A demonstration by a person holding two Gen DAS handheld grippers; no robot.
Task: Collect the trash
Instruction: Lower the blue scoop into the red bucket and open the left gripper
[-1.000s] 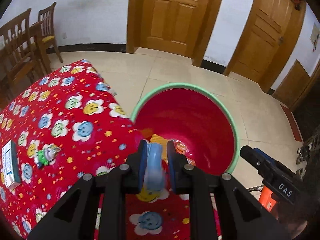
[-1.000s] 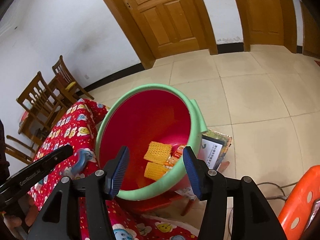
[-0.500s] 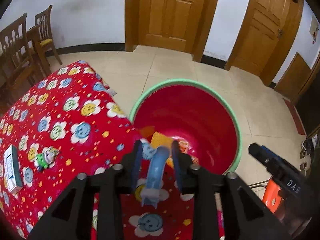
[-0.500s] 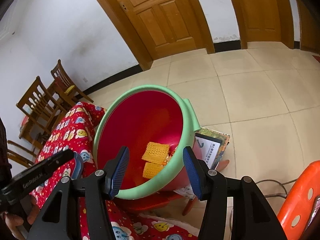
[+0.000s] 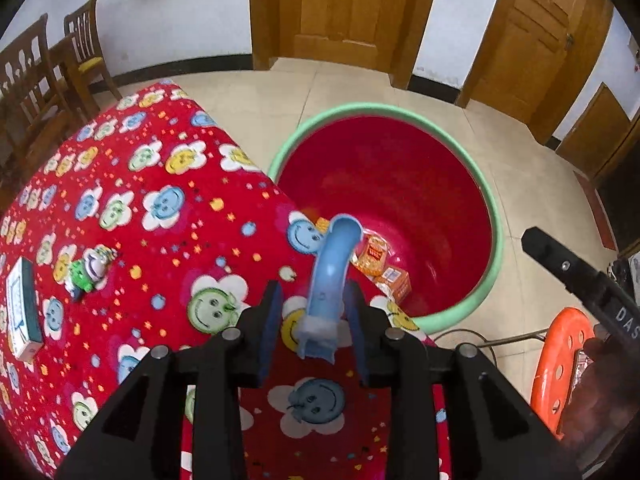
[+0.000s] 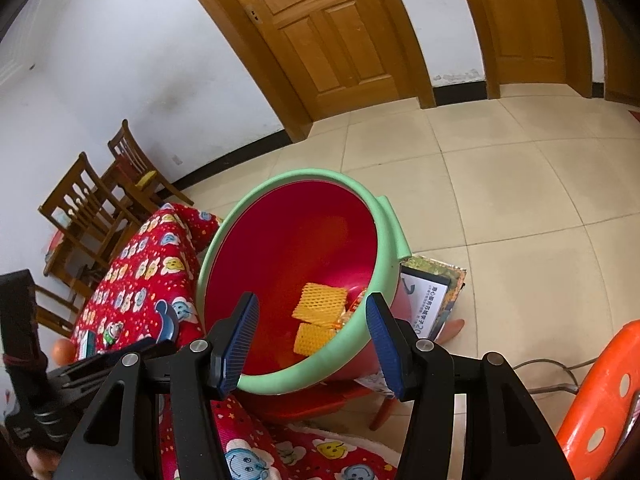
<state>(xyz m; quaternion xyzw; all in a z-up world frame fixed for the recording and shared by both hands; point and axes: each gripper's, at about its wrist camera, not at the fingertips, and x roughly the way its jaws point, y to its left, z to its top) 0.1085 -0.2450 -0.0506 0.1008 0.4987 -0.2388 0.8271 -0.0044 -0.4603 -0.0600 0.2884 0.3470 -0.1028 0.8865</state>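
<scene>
Step in hand: looked like the drop-off part, getting the blue curved plastic piece (image 5: pixel 335 268) over to the red bucket (image 5: pixel 490 216).
Left gripper (image 5: pixel 314 330): jaws had just been opening, and the blue piece sat loose between them. The pads weren't squeezing it as far as I could see, gaps showed on both sides.
Where the trash was: the blue piece's top end poked toward the bucket rim, but its lower end was over the red flower tablecloth (image 5: pixel 160 208), so not inside yet.
Right gripper (image 6: pixel 310 338): jaws apart, nothing in them, hovering at the near rim of the bucket.
Bucket contents: yellow foam netting (image 6: pixel 320 300) and some orange wrappers (image 5: pixel 374 254) were already in there.
Next move, my guess: nudge the blue piece forward past the rim, since it could just as easily flop onto the cloth.
Left on table: a small toy figure (image 5: pixel 90 268) and a little box (image 5: pixel 22 316), well apart from the bucket.
</scene>
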